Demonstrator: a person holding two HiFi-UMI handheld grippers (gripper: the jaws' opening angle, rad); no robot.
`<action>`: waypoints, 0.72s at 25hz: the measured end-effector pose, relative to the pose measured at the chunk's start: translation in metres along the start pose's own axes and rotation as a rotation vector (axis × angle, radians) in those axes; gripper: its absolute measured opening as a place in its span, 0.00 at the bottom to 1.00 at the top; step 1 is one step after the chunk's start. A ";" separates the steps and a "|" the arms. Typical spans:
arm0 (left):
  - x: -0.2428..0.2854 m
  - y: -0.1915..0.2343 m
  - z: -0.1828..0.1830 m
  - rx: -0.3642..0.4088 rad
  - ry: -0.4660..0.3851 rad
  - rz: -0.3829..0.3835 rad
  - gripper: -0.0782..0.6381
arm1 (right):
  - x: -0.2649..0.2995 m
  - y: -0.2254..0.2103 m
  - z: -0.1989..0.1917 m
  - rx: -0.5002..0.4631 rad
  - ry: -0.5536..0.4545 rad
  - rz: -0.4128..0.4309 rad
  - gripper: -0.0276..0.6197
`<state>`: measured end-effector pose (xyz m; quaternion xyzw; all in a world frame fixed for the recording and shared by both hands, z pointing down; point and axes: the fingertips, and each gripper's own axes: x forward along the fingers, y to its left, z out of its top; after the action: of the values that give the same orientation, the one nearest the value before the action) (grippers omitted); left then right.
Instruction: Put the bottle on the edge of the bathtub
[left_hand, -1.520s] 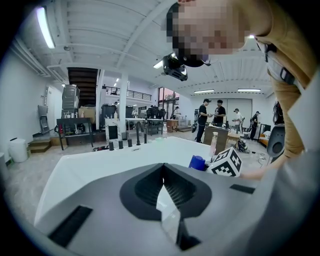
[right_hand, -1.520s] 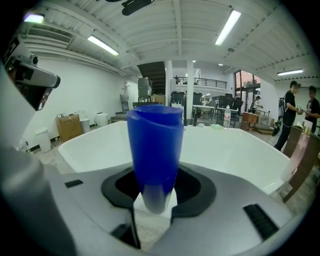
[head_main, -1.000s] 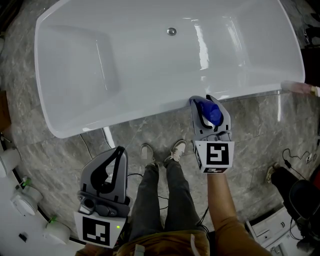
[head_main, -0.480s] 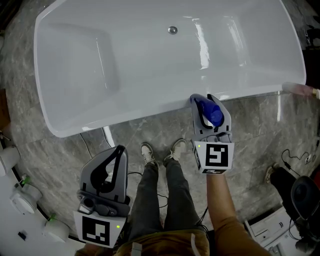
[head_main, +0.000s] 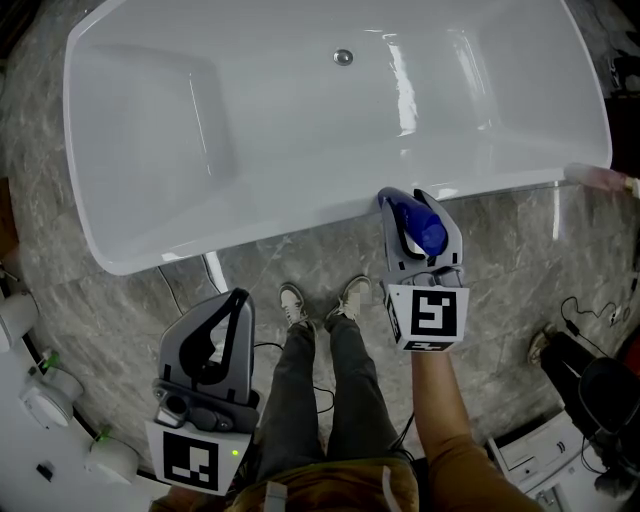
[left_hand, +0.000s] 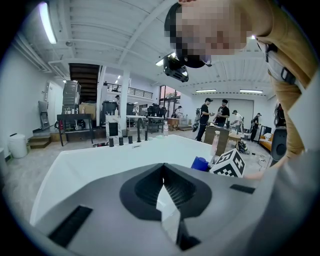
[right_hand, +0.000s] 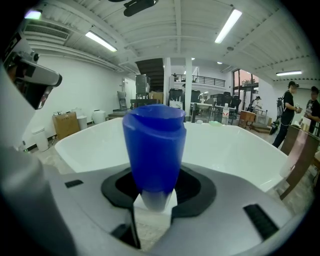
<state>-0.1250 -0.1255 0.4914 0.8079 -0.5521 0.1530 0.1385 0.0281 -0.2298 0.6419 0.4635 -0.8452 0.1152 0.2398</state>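
Blue bottle (head_main: 421, 226): gripped between the jaws of the right tool (head_main: 412, 210) and held at the near rim of the white bathtub (head_main: 300, 222). Whether it rests on the rim cannot be told.

Left tool (head_main: 236, 300): jaws closed together with nothing held, positioned over the grey marbled floor (head_main: 120, 290), well apart from the bottle.

Black-and-white square markers (head_main: 430, 313): borne on each tool's cube.

Grey marbled floor (head_main: 500, 270) carries the white bathtub (head_main: 300, 130), the person's shoes (head_main: 293, 303) and a cable (head_main: 590, 310).
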 end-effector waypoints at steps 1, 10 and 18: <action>0.000 0.000 0.000 0.000 0.000 -0.001 0.12 | 0.000 0.000 0.000 0.003 0.001 -0.001 0.29; 0.005 0.000 -0.002 -0.008 0.006 -0.003 0.12 | 0.004 0.001 0.001 -0.069 -0.006 -0.018 0.29; 0.005 0.000 -0.006 -0.012 0.013 -0.005 0.12 | 0.007 0.001 0.002 -0.087 -0.024 -0.026 0.29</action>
<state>-0.1240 -0.1272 0.4987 0.8073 -0.5501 0.1547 0.1472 0.0232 -0.2356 0.6440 0.4650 -0.8461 0.0695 0.2512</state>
